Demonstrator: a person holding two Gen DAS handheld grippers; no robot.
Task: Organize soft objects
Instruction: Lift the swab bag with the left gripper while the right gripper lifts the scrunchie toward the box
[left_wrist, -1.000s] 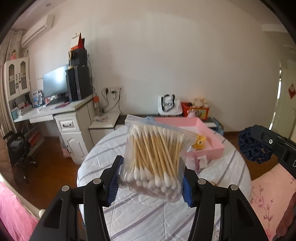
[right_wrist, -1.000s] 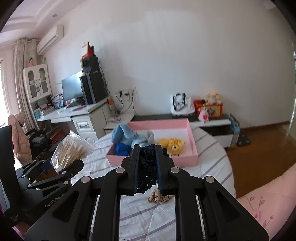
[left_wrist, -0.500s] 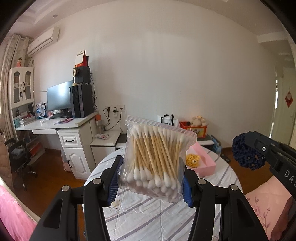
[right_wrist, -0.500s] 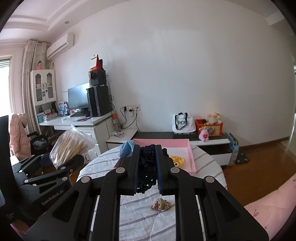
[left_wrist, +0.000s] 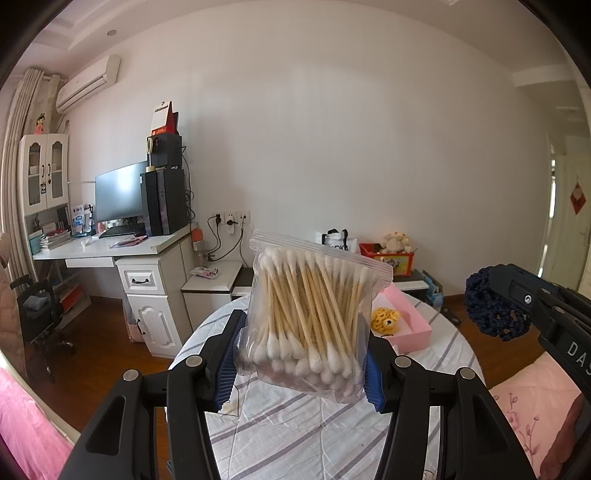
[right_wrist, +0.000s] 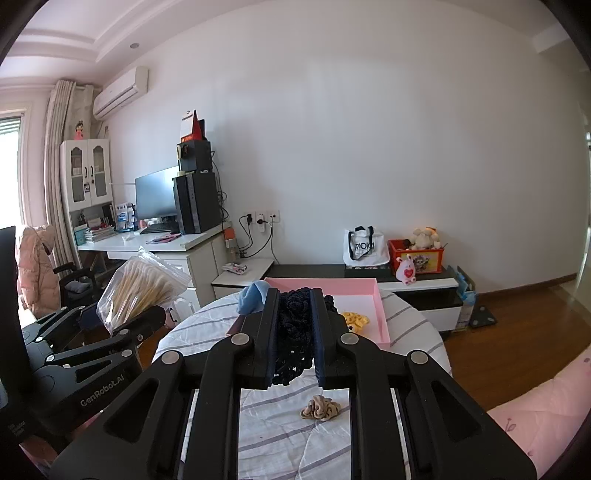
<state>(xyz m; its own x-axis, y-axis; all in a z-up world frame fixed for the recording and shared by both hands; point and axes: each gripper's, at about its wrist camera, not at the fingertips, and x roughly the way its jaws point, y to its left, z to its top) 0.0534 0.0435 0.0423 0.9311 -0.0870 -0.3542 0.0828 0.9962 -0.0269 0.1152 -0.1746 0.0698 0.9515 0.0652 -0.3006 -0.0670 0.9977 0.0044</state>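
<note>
Both hands have pulled back and up from the pink tray (right_wrist: 382, 317); it now sits at the far side of the striped table (left_wrist: 295, 424), so neither item is dropped yet. Left gripper (left_wrist: 301, 354) clamps the bag of cotton swabs (left_wrist: 310, 314) upright. Right gripper (right_wrist: 293, 332) is squeezed tight on the dark knitted scrunchie (right_wrist: 295, 332). Beige scrunchie (right_wrist: 319, 407) lies loose near the table's front. Tray's right half looks free, partly hidden. Open air between grippers and tray.
</note>
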